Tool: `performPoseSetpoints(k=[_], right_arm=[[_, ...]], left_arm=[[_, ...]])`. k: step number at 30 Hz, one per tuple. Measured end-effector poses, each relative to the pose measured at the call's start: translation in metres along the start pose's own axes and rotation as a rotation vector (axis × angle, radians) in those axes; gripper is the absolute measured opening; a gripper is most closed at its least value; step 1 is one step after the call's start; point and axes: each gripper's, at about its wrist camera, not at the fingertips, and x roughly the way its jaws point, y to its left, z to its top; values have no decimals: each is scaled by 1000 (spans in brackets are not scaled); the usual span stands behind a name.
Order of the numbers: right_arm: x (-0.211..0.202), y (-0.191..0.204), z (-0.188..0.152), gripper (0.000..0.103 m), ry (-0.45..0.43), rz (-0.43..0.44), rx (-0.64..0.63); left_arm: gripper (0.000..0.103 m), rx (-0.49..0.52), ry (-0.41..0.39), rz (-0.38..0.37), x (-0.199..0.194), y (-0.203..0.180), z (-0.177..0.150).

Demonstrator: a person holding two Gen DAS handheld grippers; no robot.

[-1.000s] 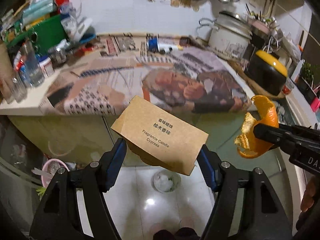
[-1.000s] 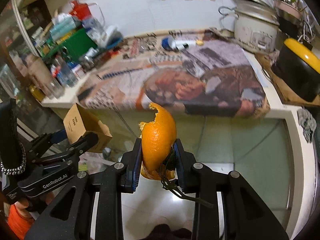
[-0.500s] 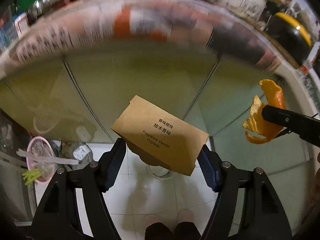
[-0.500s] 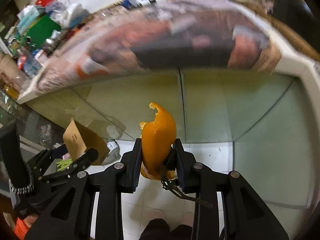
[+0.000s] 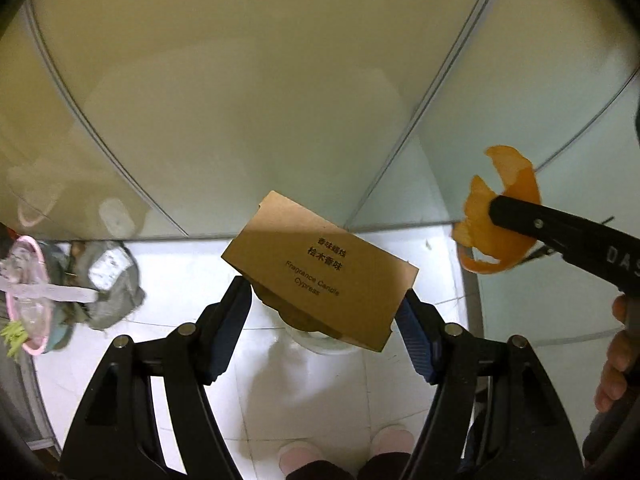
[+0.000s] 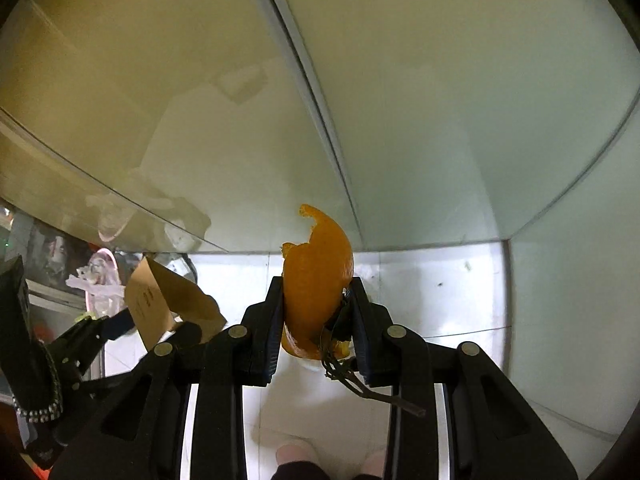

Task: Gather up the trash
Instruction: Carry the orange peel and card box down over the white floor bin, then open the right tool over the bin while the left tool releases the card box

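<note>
White floor tiles (image 5: 192, 264) lie below. Left tongs (image 5: 324, 304) clamp the candle box (image 5: 320, 272); right tongs (image 6: 316, 312) pinch the orange peel (image 6: 316, 276). Centre both above the white bin (image 5: 316, 344) before releasing.

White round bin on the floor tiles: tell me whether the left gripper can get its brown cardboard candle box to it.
Probably yes. The left gripper holds the brown cardboard candle box right above the white round bin, and nothing shows between them; the box hides most of the bin.
</note>
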Motion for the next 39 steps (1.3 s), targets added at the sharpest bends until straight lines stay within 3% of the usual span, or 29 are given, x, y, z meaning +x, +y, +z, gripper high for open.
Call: performPoseSetpoints(k=[5,13,17,22,25,36,39], right_arm=[[64,-3,-12,30,27,44,-26],[109,-8,-17,39,77,108,-81],[112,-14,-20,48,71,96,-83],[98,-27,-25,56,4,32,-101],[92,-38,-27,57,-8,13,-98],[75,-37,-33,57,-45,23,-69],[69,-35,-33,57,-54,10,-74]], left_arm=[[71,6,48,-39,70,11,-24],[73,27,47,-73,126,20,-47],[75,51,55,-73,144,14,-51],[80,56,103,-100,173,7,-57],[80,21,96,-145,177,7,-57],[85,97,-2,-94,149,2,-60],[90,134,-5,-32,149,0,-61]])
